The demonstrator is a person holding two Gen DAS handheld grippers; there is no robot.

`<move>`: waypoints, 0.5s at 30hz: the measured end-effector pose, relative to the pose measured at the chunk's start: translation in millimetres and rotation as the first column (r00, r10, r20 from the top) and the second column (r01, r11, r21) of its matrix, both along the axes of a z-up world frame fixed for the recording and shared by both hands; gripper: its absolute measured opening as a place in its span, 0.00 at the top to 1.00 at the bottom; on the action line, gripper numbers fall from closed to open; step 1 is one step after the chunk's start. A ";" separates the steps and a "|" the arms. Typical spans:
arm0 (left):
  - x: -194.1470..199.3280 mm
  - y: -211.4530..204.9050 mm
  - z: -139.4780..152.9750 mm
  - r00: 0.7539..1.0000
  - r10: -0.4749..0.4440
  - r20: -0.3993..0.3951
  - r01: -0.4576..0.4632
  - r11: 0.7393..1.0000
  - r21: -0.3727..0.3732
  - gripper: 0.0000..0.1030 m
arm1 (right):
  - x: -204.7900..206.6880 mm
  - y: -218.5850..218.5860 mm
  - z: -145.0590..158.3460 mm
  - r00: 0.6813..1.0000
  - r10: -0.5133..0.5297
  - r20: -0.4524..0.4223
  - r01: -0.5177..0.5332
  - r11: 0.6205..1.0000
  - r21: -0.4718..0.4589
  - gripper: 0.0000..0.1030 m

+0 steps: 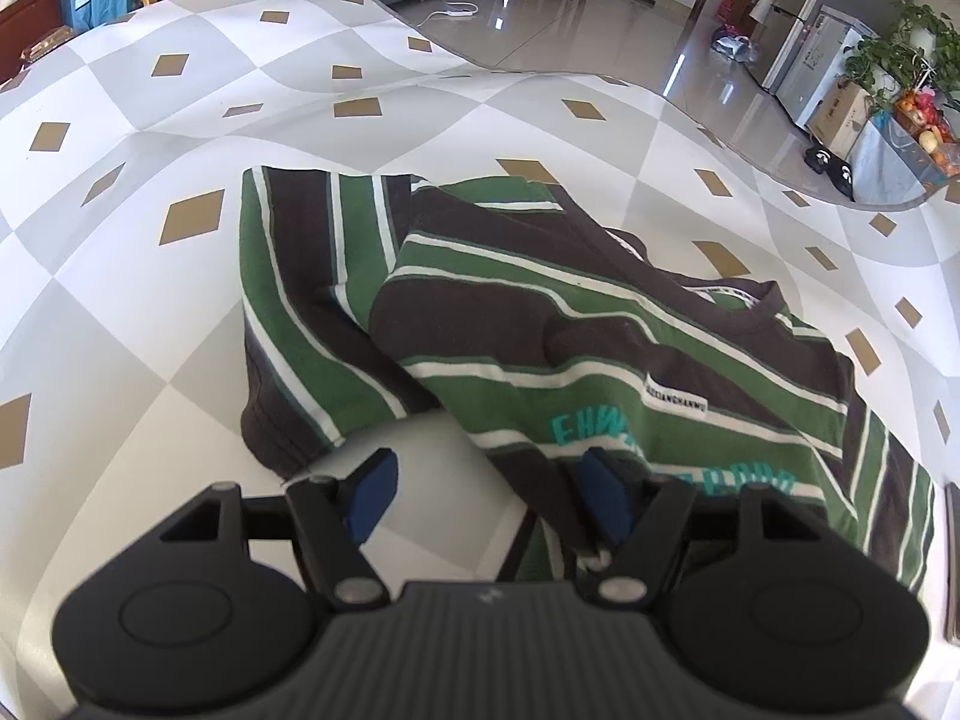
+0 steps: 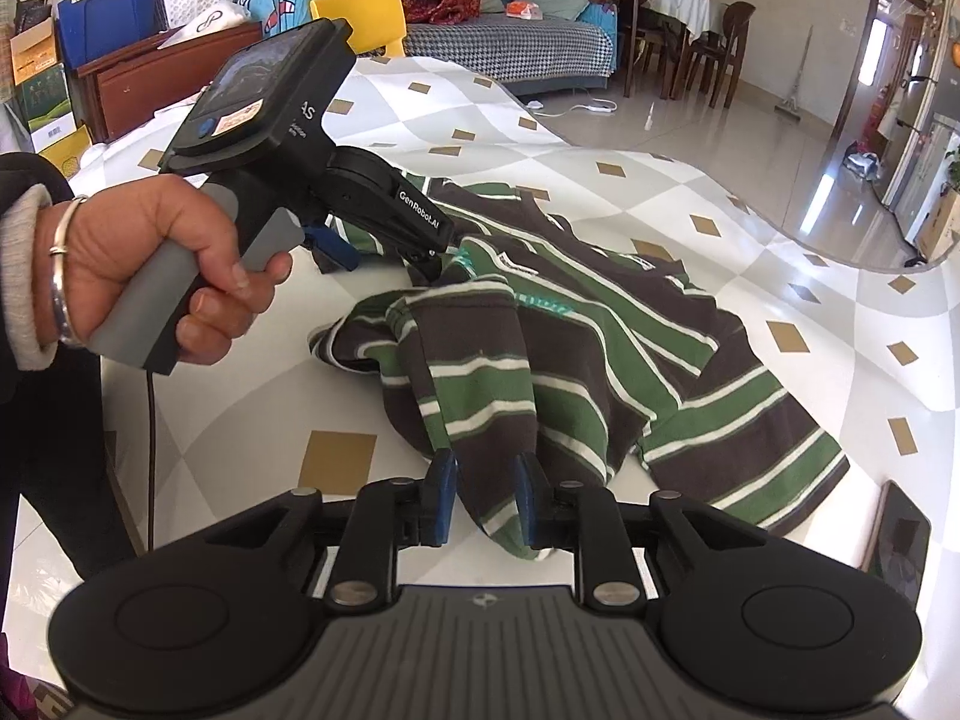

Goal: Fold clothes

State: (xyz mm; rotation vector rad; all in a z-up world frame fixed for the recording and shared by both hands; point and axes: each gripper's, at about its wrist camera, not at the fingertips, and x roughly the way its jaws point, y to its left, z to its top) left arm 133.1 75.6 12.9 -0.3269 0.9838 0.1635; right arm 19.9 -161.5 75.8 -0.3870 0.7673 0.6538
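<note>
Left wrist view: the striped shirt is lying half-folded mid-table on the checked tablecloth, and the left gripper is hovering spread at its near hem, pinching nothing.

Right wrist view: the right gripper is straddling a bunched fold, jaws apart, pads seemingly clear. That bunch could slump and undo the fold. Only here is the person's hand showing.
</note>
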 end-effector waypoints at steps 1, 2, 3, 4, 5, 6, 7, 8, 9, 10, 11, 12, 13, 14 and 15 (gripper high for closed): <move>-4.8 0.5 2.7 1.000 -0.012 0.000 0.012 1.000 -0.004 0.34 | 1.1 3.2 0.1 1.000 0.002 0.004 -0.002 1.000 0.004 0.76; -9.7 1.3 5.2 1.000 -0.021 0.001 0.021 1.000 -0.007 0.33 | 2.5 6.8 -0.2 1.000 0.004 0.007 -0.004 1.000 0.007 0.75; -15.4 2.7 7.5 1.000 -0.030 0.003 0.030 0.999 -0.012 0.32 | 4.0 10.3 -0.8 1.000 0.005 0.009 -0.005 1.000 0.006 0.74; -20.3 4.5 9.1 0.999 -0.036 0.005 0.036 0.999 -0.014 0.31 | 5.3 13.8 -1.3 1.000 0.009 0.011 -0.009 1.000 0.005 0.74; -25.2 6.5 10.2 0.999 -0.039 0.005 0.039 0.999 -0.013 0.29 | 6.7 17.3 -1.8 1.000 0.012 0.013 -0.012 1.000 0.004 0.73; -30.6 8.7 10.8 0.999 -0.041 0.003 0.041 0.999 -0.011 0.29 | 8.0 21.0 -2.4 1.000 0.016 0.015 -0.016 1.000 0.003 0.72; -36.1 10.9 11.2 0.999 -0.043 -0.001 0.043 0.999 -0.010 0.28 | 9.1 25.0 -3.2 1.000 0.021 0.016 -0.021 1.000 0.005 0.71; -41.7 13.1 11.3 0.999 -0.046 -0.005 0.046 0.999 -0.011 0.28 | 10.2 29.0 -4.0 1.000 0.025 0.017 -0.025 1.000 0.006 0.70; -46.4 15.0 11.2 0.999 -0.049 -0.008 0.049 0.999 -0.015 0.28 | 11.5 32.5 -4.9 0.999 0.028 0.019 -0.028 1.000 0.004 0.68; -51.4 17.0 10.9 0.998 -0.055 -0.011 0.055 0.998 -0.018 0.28 | 12.8 36.2 -5.8 0.999 0.032 0.021 -0.032 0.999 0.004 0.68; -56.6 18.3 10.6 0.998 -0.063 -0.014 0.063 0.998 -0.018 0.28 | 14.3 40.1 -6.7 0.999 0.036 0.022 -0.036 0.999 0.004 0.67; -61.3 19.1 10.2 0.997 -0.073 -0.017 0.072 0.997 -0.015 0.28 | 15.7 43.4 -7.7 0.999 0.038 0.024 -0.038 0.999 0.002 0.66; -65.4 19.5 9.8 0.996 -0.083 -0.020 0.083 0.996 -0.008 0.27 | 17.0 46.7 -8.7 0.999 0.040 0.025 -0.040 0.999 0.000 0.65; -69.9 19.3 9.4 0.995 -0.096 -0.022 0.096 0.995 0.003 0.27 | 18.5 49.9 -9.8 0.999 0.043 0.025 -0.043 0.999 -0.004 0.64; -74.0 18.9 9.0 0.994 -0.108 -0.023 0.109 0.994 0.014 0.26 | 20.3 53.2 -11.0 0.999 0.047 0.024 -0.047 0.999 -0.006 0.63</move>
